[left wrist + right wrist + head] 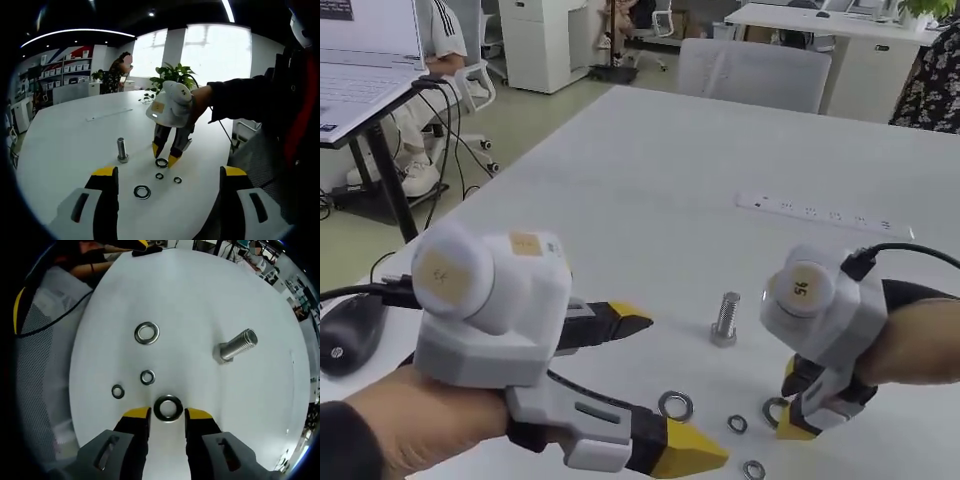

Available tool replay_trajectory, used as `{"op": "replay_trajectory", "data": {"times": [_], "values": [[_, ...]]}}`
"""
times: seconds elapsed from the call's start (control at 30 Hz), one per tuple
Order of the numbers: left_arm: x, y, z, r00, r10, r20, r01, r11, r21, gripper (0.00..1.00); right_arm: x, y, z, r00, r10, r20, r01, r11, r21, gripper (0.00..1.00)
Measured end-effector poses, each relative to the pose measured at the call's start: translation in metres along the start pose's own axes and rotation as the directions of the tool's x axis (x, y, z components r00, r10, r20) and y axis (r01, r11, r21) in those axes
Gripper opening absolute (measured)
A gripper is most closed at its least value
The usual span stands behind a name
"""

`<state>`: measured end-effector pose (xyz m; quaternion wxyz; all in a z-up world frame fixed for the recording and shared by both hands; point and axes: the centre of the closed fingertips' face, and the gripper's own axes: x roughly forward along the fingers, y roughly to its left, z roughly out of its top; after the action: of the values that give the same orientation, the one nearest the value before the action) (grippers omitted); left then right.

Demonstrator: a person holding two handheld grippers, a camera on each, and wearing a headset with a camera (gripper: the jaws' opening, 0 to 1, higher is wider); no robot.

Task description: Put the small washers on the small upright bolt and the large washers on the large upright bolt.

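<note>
One steel bolt stands upright on the white table. In front of it lie two large washers and two small washers. My right gripper points down at the table, open, its yellow tips straddling one large washer with slim gaps on both sides. The other large washer and the small ones lie beyond it. My left gripper hovers wide open to the left of the washers, holding nothing. From its view, the bolt is ahead left.
A white power strip lies on the table behind the bolt. A black mouse sits at the left table edge, with cables nearby. A laptop stands on a side stand at far left, and a grey chair at the far edge.
</note>
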<state>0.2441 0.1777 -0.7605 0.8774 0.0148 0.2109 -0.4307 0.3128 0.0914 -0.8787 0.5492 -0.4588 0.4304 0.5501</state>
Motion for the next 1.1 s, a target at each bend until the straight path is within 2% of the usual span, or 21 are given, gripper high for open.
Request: {"op": "replay_trajectory", "data": {"times": [0.4, 0.8, 1.1], "values": [[-0.0002, 0.0005, -0.0011, 1.0, 0.002, -0.002, -0.002, 1.0, -0.002, 0.83, 0.0004, 0.0017, 0.0001, 0.9997, 0.021, 0.01, -0.022, 0.999, 0.028, 0.27], [0.0004, 0.0001, -0.0013, 1.0, 0.006, -0.004, -0.006, 1.0, -0.007, 0.83, -0.0003, 0.001, -0.0001, 0.9997, 0.013, 0.022, -0.015, 0.998, 0.054, 0.25], [-0.0003, 0.0017, -0.0014, 1.0, 0.009, -0.002, -0.009, 1.0, -0.008, 0.83, -0.0006, 0.001, 0.0008, 0.9998, 0.017, 0.011, -0.018, 0.998, 0.052, 0.23]]}}
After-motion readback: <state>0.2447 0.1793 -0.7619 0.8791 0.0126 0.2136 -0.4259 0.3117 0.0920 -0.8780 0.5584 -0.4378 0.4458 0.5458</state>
